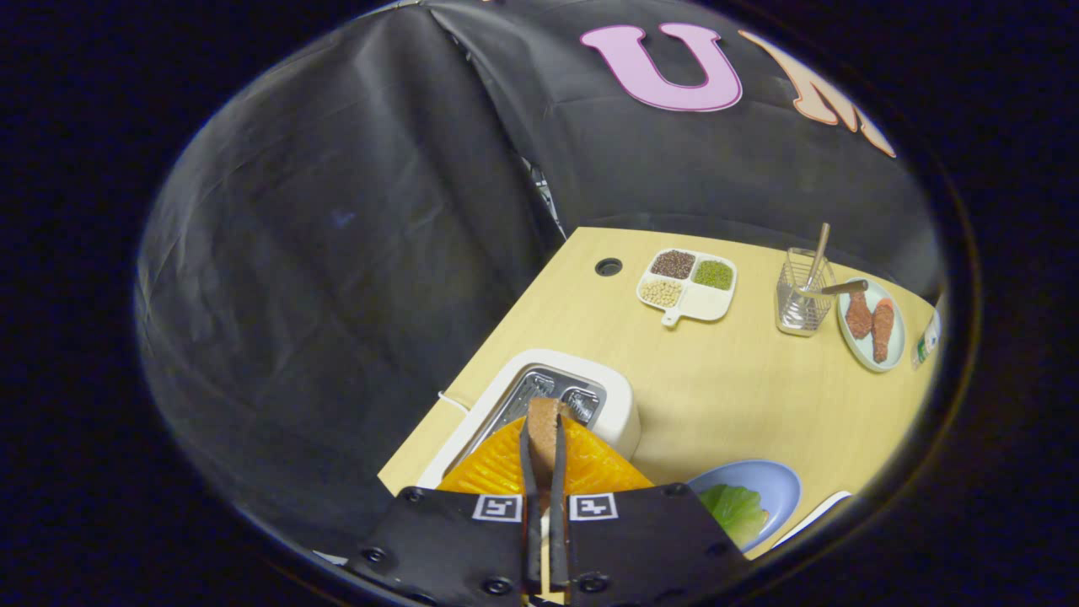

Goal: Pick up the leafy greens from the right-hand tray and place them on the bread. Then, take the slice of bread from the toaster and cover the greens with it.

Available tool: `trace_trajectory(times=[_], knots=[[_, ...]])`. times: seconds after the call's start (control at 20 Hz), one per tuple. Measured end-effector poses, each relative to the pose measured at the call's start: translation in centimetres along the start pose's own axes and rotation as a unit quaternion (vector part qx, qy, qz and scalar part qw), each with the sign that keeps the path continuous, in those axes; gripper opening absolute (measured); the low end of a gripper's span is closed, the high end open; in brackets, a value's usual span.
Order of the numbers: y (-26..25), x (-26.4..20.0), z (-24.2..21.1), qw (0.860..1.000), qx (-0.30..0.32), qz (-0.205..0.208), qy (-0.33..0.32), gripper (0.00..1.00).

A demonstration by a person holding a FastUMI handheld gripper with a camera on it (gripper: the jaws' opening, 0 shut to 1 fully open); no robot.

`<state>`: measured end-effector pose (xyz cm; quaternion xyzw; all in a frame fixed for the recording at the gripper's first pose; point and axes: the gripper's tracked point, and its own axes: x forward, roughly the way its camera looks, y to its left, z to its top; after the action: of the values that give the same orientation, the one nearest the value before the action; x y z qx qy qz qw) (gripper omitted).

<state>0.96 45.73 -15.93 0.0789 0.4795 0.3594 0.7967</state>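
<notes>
A brown slice of bread is pinched between the two fingers of the tongs. The fingers are pressed close together on the slice, one on each side, and the slice is held upright on its edge. It is seen just above the white toaster, whose shiny metal slots are open to the top. It cannot be told whether the bottom of the slice is out of the slot, because the fingers hide that part.

The toaster is set on the light wooden desk, near the desk's edge by the black cloth wall. A thin white cord is seen beside the toaster, at the desk's edge.

The leafy greens are seen to the right of the tongs, lying on a pale blue plate. What lies under the greens cannot be made out. A white edge of a tray is seen just beyond the blue plate.

Further off on the desk, a white tray with four small boxes is set. Brown, green and pale seeds are held in three of the boxes. To its left, a round black hole is cut in the desk. To the right of the white tray, a clear glass cup is placed with wooden sticks in it. Beside the cup, a light green plate is laid with two brown pieces of meat on it.
</notes>
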Motion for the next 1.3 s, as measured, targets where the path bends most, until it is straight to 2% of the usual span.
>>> trace_trajectory(times=[0.2, 0.75, 1.3], knots=[[-0.6, -2.2, 0.6, 1.000, 0.010, 0.015, -0.015, 0.07], [-3.1, -7.7, 1.1, 0.992, 0.092, 0.064, -0.054, 0.07], [-9.7, -8.6, -3.8, 0.989, 0.135, 0.039, -0.043, 0.06]])
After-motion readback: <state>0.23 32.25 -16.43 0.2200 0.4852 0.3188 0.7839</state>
